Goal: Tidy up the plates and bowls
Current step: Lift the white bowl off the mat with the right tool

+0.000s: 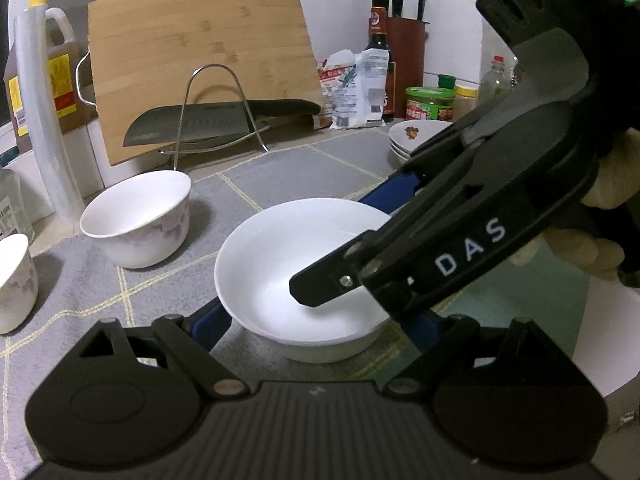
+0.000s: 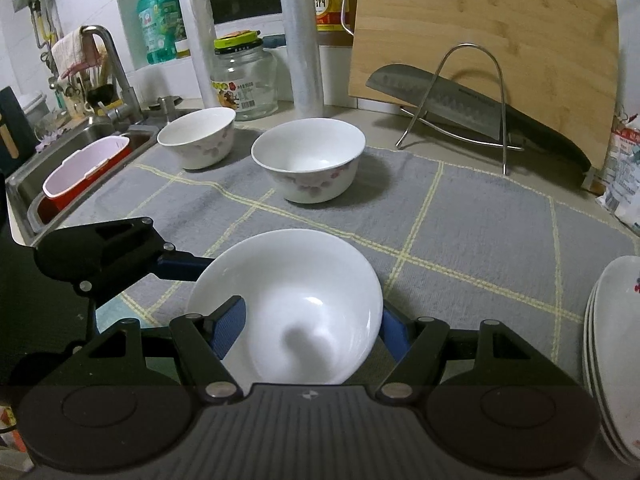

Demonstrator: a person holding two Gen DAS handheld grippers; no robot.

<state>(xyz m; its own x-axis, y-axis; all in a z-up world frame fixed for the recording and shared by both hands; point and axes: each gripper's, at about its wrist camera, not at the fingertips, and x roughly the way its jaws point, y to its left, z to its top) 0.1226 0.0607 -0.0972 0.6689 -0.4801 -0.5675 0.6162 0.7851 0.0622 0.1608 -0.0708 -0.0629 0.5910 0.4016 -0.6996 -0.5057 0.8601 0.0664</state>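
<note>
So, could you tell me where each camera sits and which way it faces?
Left wrist: on the left gripper, looking down its blue fingers at the white bowl and cutting board; the right gripper and a hand reach in from the right.
Right wrist: on the right gripper, facing the same bowl, the flowered bowls and the sink; the left gripper enters from the left.
Shared: white bowl, cutting board, knife, stacked plates.

A bamboo cutting board (image 2: 484, 52) leans behind a wire rack (image 2: 476, 100) holding a cleaver (image 2: 440, 100). A glass jar (image 2: 244, 80) and green soap bottle (image 2: 156, 20) stand near the sink (image 2: 80, 148). A grey checked mat (image 2: 480, 220) covers the desk.
</note>
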